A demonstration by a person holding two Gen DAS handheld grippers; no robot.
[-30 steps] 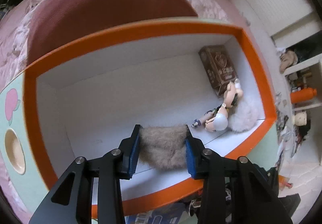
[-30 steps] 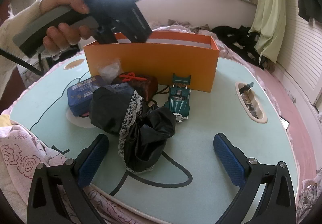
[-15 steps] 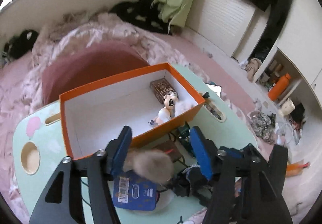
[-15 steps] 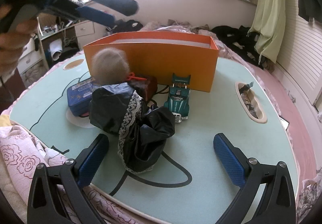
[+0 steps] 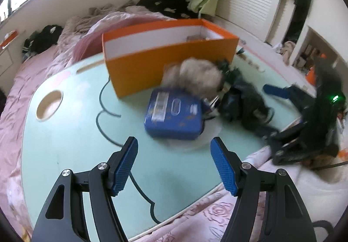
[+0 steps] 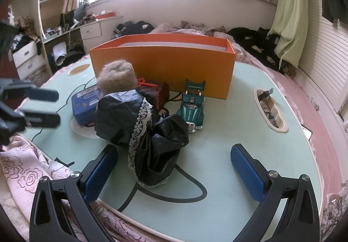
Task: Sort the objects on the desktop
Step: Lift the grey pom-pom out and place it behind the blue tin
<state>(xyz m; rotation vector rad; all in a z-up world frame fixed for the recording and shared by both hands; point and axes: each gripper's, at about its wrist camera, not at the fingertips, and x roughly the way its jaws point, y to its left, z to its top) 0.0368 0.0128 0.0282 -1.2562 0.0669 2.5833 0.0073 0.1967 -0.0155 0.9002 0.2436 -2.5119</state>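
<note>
- table (image 6: 239,155): smooth mint-green top, rounded edge, black line drawing on it, round wooden-looking recess (image 5: 49,105) at one corner, oval slot (image 6: 269,111) on the other side stuffed with crumpled wrappers
- orange box (image 6: 163,72): rigid cardboard, rectangular, open top, white inside; contents barely visible from these angles, only a bit of something at the far end in the left view
- fluffy beige pom-pom (image 6: 117,77): loose fur ball, outside the box, resting on the pile just in front of its orange wall, above the blue tin (image 5: 174,115)
- blue tin: flat rounded-rectangle case, printed lid, lying on the table
- black glossy fabric with white lace trim (image 6: 148,128): crumpled heap beside the tin
- green toy car (image 6: 192,107): hard shiny body, nose toward camera, tail near the box
- left gripper (image 5: 174,165): fingers opening, roughly half spread, nothing between the blue ribbed pads
- right gripper (image 6: 174,170): fingers wide apart, empty, fabric heap lies ahead between them, not touched
</note>
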